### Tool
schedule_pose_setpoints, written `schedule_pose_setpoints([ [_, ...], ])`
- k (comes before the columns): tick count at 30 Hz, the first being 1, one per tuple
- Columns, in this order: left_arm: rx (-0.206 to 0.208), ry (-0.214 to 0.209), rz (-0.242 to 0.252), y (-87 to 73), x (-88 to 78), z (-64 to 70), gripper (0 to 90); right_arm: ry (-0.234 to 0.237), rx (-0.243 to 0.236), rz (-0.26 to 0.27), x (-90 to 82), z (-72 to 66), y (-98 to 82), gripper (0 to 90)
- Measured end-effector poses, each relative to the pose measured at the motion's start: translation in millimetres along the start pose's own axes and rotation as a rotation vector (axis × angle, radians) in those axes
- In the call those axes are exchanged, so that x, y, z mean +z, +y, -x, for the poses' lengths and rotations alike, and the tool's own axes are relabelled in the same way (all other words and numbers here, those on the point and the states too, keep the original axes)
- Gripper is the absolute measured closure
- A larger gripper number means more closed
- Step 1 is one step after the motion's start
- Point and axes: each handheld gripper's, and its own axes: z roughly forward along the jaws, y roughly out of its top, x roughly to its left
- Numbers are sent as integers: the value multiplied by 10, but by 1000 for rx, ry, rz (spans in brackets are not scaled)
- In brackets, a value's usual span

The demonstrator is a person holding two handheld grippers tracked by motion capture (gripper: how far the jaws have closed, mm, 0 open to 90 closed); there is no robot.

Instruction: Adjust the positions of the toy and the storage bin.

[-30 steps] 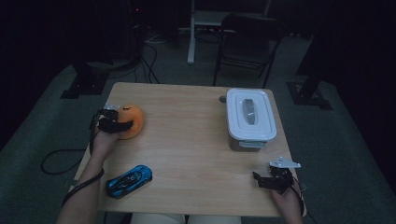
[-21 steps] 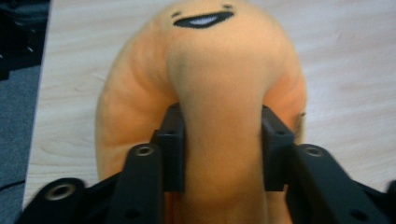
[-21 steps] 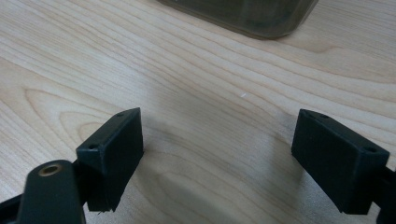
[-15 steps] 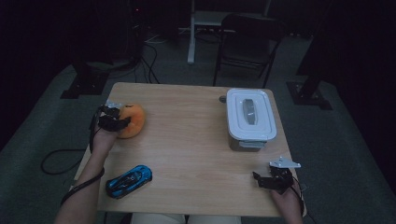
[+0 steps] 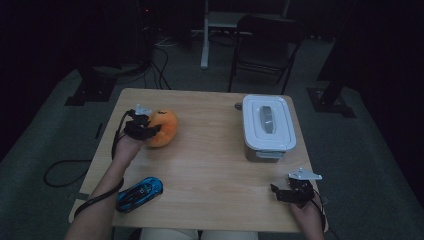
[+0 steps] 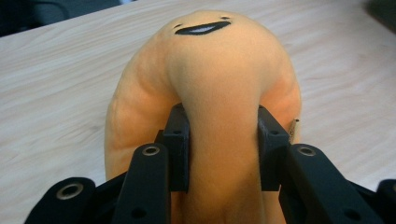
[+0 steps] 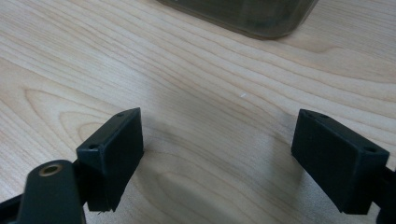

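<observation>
An orange plush toy with a smiling black mouth sits at the left of the wooden table. My left gripper is shut on it from the left. In the left gripper view both black pads squeeze a fold of the plush toy, which bulges above the left gripper. My right gripper rests near the table's front right corner. In its own view the right gripper stands open, with only bare wood between its jaws.
A white lidded container stands at the right of the table, and its lower edge shows just beyond the right gripper. A blue toy car lies near the front left edge. A dark chair stands behind the table.
My left gripper has moved to the right and a little up, carrying the orange plush toy with it. The right gripper has stayed in place.
</observation>
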Motion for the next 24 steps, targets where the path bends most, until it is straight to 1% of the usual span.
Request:
schedule_pose_setpoints([
  [2, 33, -11, -3, 59, 35, 91, 659, 0, 0, 0, 0, 0, 0, 163],
  [5, 52, -36, -3, 149, 100, 206, 659, 0, 0, 0, 0, 0, 0, 163],
  [6, 51, -40, -6, 167, 117, 230, 659, 0, 0, 0, 0, 0, 0, 163],
  [8, 79, -48, -16, 207, 161, 297, 659, 0, 0, 0, 0, 0, 0, 163],
  [10, 94, -66, -29, 243, 208, 353, 658, 0, 0, 0, 0, 0, 0, 163],
  [14, 119, -95, -28, 296, 292, 469, 657, 0, 0, 0, 0, 0, 0, 163],
  [17, 123, -124, -39, 312, 357, 539, 655, 0, 0, 0, 0, 0, 0, 163],
  [19, 134, -118, -47, 303, 392, 574, 655, 0, 0, 0, -1, 0, 0, 163],
  [20, 144, -110, -61, 296, 422, 589, 653, 0, 0, 0, 0, 0, 0, 163],
  [23, 139, -117, -66, 272, 460, 590, 647, 0, 0, 0, 0, 0, 0, 163],
  [24, 133, -126, -71, 242, 494, 593, 647, 1, 0, 0, -1, 0, 0, 163],
])
